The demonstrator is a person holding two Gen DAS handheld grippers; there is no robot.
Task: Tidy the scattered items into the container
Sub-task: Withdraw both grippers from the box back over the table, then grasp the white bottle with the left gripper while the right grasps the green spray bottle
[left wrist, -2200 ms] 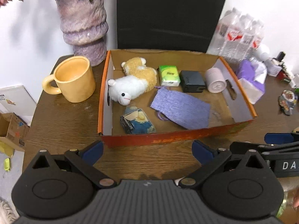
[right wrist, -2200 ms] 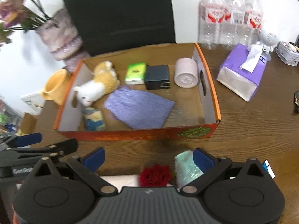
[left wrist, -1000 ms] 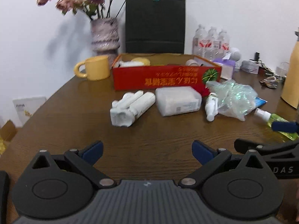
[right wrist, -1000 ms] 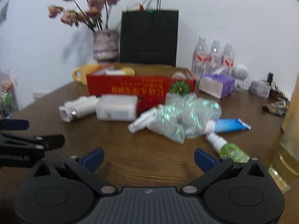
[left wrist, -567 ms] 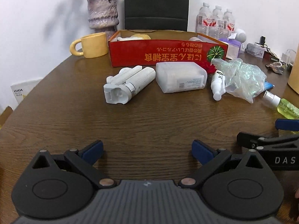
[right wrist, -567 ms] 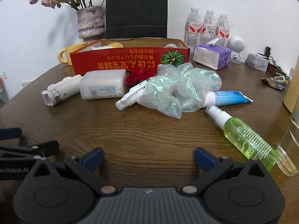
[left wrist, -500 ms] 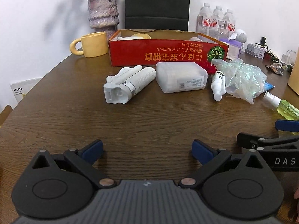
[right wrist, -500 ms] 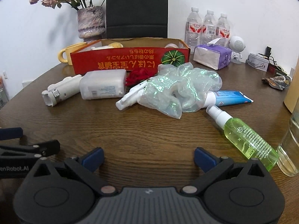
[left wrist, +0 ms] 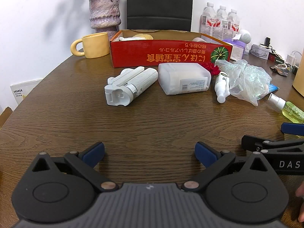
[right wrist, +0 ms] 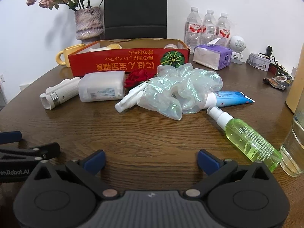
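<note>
Left hand-held gripper (left wrist: 149, 153): fingers spread wide, empty, low over the near part of the tabletop (left wrist: 76, 117). Right hand-held gripper (right wrist: 151, 160): likewise spread and empty, level with the left one and just beside it. Tabletop: dark brown wood grain, curved near edge.

Ahead of the left hand-held gripper, a white folded device (left wrist: 129, 85) lies on its side; just right of it lies a translucent white container (left wrist: 183, 77) with a printed label. Ahead of the right hand-held gripper, a white spray bottle (right wrist: 131, 96) lies partly under a crumpled clear plastic bag (right wrist: 178, 89); a blue tube (right wrist: 231, 96) protrudes from the bag's right side. Nearer and to the right lies a green spray bottle (right wrist: 248, 140), its base beside a drinking glass (right wrist: 293, 152). A red flower (right wrist: 137, 77) rests between the container and the bag, against the box front.

Beyond these stands the red cardboard box (left wrist: 171, 52), open-topped, printed side facing the hand-held grippers, with items inside that are barely visible over its rim. A yellow mug (left wrist: 93, 44) stands left of it, a purple tissue pack (right wrist: 212, 57) to the right.

Farthest: vase of flowers (right wrist: 89, 23), black bag (right wrist: 135, 9), three water bottles (right wrist: 208, 27), white wall.
</note>
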